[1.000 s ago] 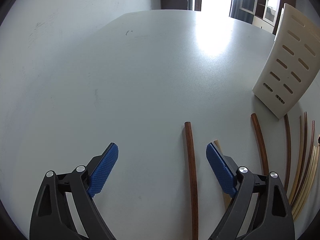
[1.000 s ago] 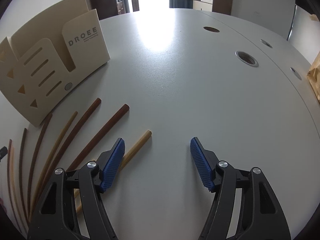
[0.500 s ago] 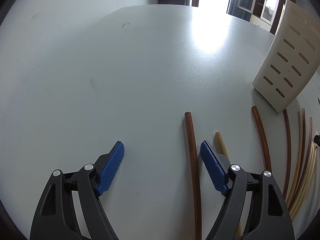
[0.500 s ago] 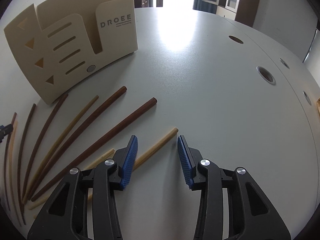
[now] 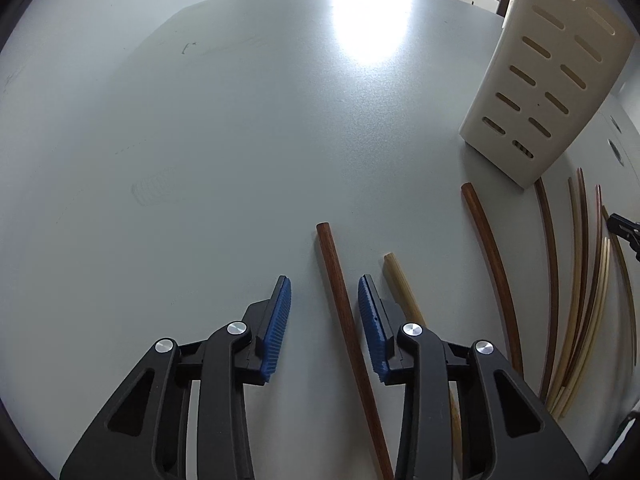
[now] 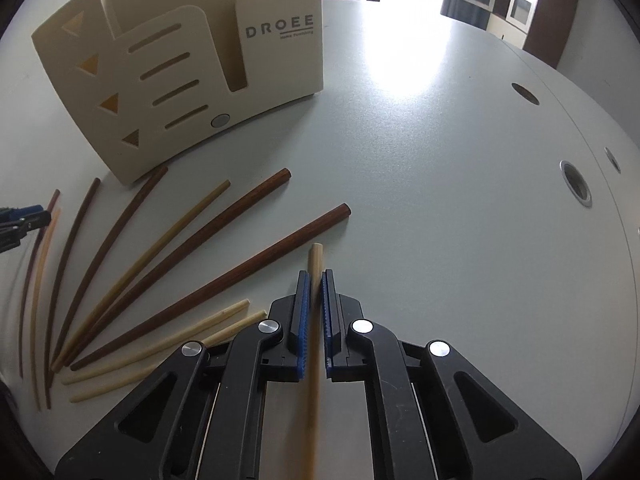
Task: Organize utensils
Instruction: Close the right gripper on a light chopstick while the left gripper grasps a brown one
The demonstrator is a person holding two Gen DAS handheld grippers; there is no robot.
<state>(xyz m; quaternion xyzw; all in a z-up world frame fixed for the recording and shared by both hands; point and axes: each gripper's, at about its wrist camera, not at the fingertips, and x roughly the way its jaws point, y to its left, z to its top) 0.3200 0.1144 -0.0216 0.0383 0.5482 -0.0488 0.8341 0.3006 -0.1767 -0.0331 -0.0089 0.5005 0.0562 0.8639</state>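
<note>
One word, "DROEE", marks the holder (image 6: pixel 176 76).

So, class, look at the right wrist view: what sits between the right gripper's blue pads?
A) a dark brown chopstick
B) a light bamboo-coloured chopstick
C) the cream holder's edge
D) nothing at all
B: the right gripper has its blue pads closed against a light bamboo-coloured chopstick, whose tip pokes out ahead of them, while the dark brown chopstick lies apart on the table.

"DROEE" printed on cream utensil holder (image 6: pixel 180 76), smaller line unreadable
</note>
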